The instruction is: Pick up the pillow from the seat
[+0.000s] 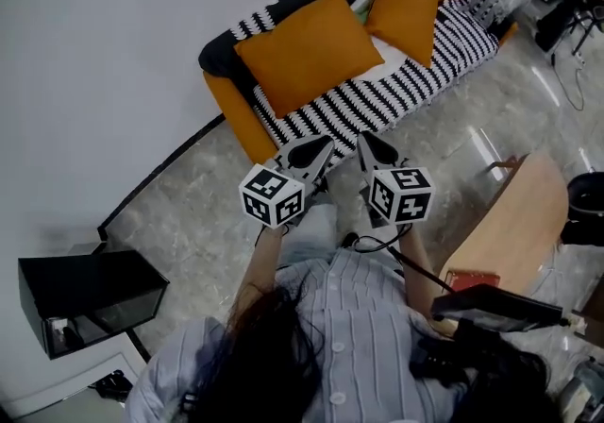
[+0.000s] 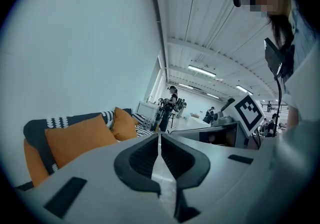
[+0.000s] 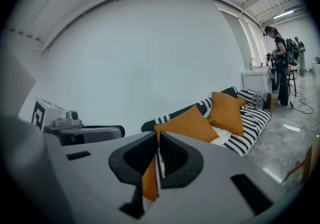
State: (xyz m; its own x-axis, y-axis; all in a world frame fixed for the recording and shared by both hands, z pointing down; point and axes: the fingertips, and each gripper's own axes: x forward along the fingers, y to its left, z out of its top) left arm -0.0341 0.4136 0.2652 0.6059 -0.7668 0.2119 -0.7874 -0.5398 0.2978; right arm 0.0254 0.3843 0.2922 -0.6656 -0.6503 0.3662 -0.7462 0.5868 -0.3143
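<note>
Both claws are pressed together with nothing between their jaws. The left claw [image 1: 316, 149] and the right claw [image 1: 373, 149] are held side by side in front of the person, over the grey floor [image 1: 189, 213] and short of the sofa [image 1: 236, 119]. Neither touches anything.

Two orange pillows rest on the sofa's black-and-white striped seat cover [image 1: 377, 100]. The nearer pillow [image 1: 307, 48] is the larger one and leans tilted against the dark backrest at the armrest end. The farther pillow [image 1: 408, 6] stands further along, also tilted back. They sit just beside each other, and whether their corners touch cannot be told. Both gripper views look toward the sofa, with the nearer pillow closest to the line of the jaws.

The pillow looks plump and soft, so it is likely light and will give way under the pads instead of resisting. Its woven cover seems matte and should not slip, and nothing about it is fragile. A pinch into the middle would probably only dent the filling. The better hold is likely an upper corner or the top edge, which stands free of the backrest. A fold of fabric and filling can be gathered there. One claw at each upper corner should keep it from swinging or sagging. The jaws must part first.
</note>
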